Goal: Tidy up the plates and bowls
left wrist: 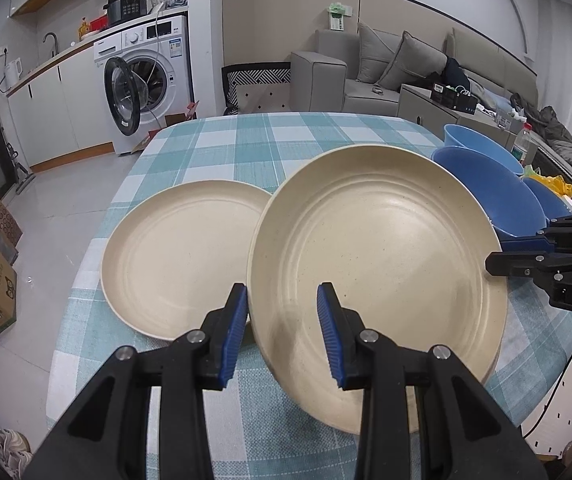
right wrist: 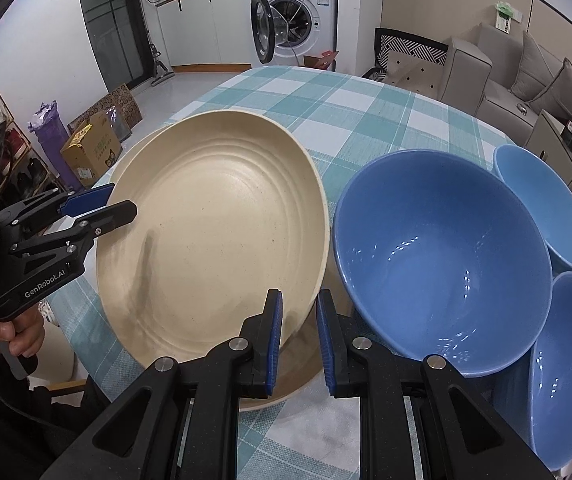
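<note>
Both claws straddle the tilted plate's (left wrist: 377, 272) rim.

Left claw (left wrist: 284, 334) sits narrow over the rim at 6 o'clock; right claw (right wrist: 298, 340) likewise at its own 6, whether either bites I cannot tell. On the table (left wrist: 246, 140): flat plate (left wrist: 182, 256) at 9, big bowl (right wrist: 441, 256) at 3, two small bowls (right wrist: 545, 204) beyond.

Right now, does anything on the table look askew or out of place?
Yes: the near plate is tilted, with both grippers, left and right, astride its rim, and overlaps the flat plate. Three blue bowls lean on each other.
</note>
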The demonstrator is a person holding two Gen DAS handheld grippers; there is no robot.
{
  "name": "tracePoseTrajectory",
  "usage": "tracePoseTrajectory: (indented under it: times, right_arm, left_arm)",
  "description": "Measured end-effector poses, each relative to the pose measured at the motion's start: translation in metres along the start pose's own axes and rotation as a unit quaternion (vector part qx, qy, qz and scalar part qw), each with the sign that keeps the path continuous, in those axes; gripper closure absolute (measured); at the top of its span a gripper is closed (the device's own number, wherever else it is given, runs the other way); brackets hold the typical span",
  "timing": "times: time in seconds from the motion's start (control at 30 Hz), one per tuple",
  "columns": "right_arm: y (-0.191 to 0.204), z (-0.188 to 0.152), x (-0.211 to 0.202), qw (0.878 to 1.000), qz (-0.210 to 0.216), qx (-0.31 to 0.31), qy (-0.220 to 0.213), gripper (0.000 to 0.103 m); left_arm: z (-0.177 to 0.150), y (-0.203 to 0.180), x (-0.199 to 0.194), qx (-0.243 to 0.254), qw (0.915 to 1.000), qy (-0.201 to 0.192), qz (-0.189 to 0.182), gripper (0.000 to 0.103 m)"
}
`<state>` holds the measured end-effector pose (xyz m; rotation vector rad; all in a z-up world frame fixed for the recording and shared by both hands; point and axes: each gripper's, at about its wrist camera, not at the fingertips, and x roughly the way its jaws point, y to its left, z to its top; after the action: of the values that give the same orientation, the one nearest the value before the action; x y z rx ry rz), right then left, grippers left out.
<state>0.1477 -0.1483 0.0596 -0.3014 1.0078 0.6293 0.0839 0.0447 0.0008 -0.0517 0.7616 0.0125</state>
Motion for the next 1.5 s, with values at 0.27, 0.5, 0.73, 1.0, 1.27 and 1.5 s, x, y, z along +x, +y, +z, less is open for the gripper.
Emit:
tracePoseTrajectory:
  times: [0.27, 0.5, 0.73, 1.0, 1.27, 1.5]
  right_arm:
    - [0.002, -0.005, 0.001, 1.000, -0.003, 0.001, 0.003, 0.085]
    - [0.004, -0.009, 0.003, 1.000, -0.009, -0.005, 0.006, 0.085]
    - [0.004, -0.015, 0.005, 1.000, -0.008, -0.003, 0.011, 0.085]
    - [0.005, -0.020, 0.010, 1.000, -0.007, -0.006, 0.016, 0.085]
    - [0.003, -0.022, 0.012, 1.000, -0.020, -0.004, 0.019, 0.085]
    - [-0.002, -0.024, 0.016, 0.999, -0.031, 0.001, 0.025, 0.085]
  left_arm:
    - [-0.003, -0.005, 0.004, 0.009, 0.9999, 0.005, 0.006, 0.069]
    - [-0.005, -0.006, 0.007, 0.012, 0.9999, 0.010, 0.008, 0.069]
    - [-0.006, -0.008, 0.008, 0.015, 0.9998, 0.012, 0.010, 0.069]
    - [-0.006, -0.007, 0.010, 0.014, 0.9997, 0.013, 0.012, 0.069]
    - [-0.006, -0.013, 0.016, 0.024, 0.9995, 0.017, 0.011, 0.069]
    - [-0.004, -0.022, 0.025, 0.040, 0.9989, 0.019, 0.017, 0.069]
